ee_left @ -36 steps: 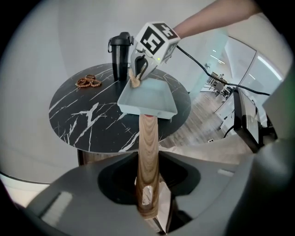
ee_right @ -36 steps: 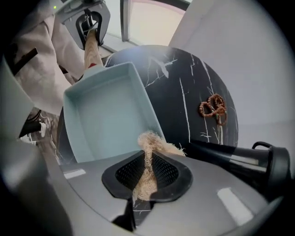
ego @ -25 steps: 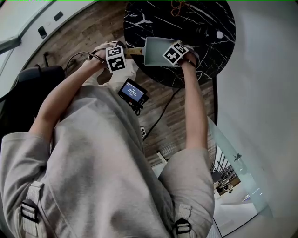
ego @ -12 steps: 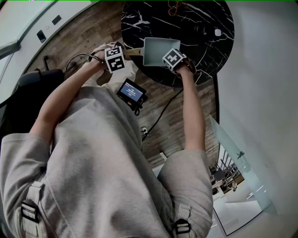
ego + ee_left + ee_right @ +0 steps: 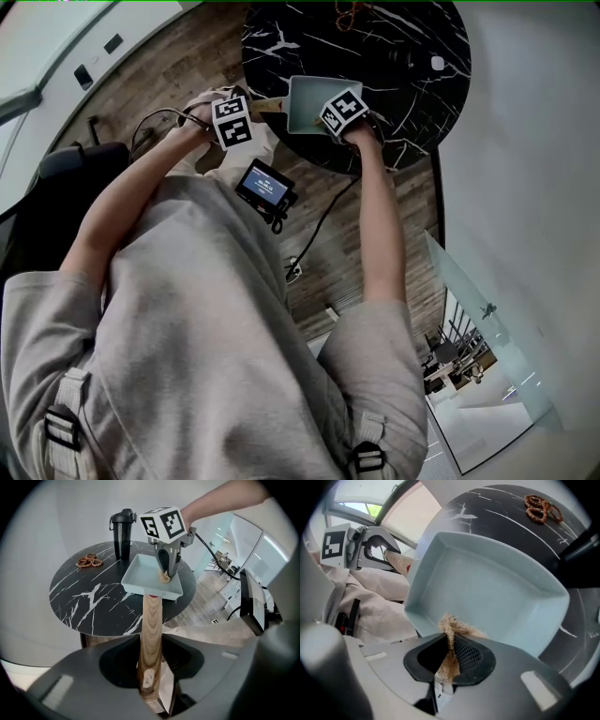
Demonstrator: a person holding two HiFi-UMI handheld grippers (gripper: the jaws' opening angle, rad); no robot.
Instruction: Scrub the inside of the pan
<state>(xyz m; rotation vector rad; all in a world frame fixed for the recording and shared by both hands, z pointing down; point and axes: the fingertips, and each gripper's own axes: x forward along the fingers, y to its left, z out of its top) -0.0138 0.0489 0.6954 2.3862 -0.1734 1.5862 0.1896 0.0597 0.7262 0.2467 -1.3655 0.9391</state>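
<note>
Black marble table (image 5: pixel 89 602) carries the pale blue square pan (image 5: pixel 145 576) at its near edge. My left gripper (image 5: pixel 149 681) clamps its wooden handle (image 5: pixel 151 630). My right gripper (image 5: pixel 449 660) pinches a tan fibre scrubber (image 5: pixel 451 623) inside the pan. I'd press flat, work the corners, and brace the handle.

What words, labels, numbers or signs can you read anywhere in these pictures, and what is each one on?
No text can be read in any view.
Small screen: lit blue with pale lines, too small to read.
Marker cubes: black-and-white square patterns only, no letters or numbers.
Black bottle: no label visible.
Pan: no print visible.
</note>
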